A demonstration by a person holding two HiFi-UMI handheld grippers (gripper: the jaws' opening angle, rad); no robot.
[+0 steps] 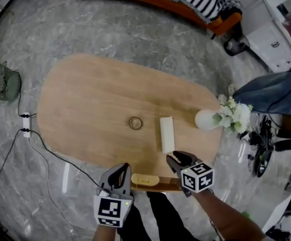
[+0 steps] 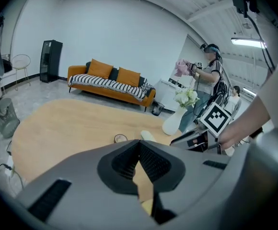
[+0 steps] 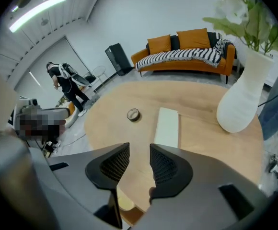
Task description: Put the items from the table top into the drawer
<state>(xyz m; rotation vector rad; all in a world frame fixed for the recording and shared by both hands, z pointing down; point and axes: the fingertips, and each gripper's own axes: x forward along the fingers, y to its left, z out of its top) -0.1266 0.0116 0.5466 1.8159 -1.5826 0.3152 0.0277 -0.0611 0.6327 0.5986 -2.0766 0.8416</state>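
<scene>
The oval light-wood table stands on a grey marble floor. I have the right gripper empty with its jaws apart, lined up, I judge, for the white rectangular block just beyond its tips. Left of that block lies the small round brown tin. Nearer me than the block, the left gripper hangs empty with its jaws together at the left end of the open wooden drawer.

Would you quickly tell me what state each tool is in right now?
Left tool: closed, holding nothing.
Right tool: open, holding nothing.
</scene>
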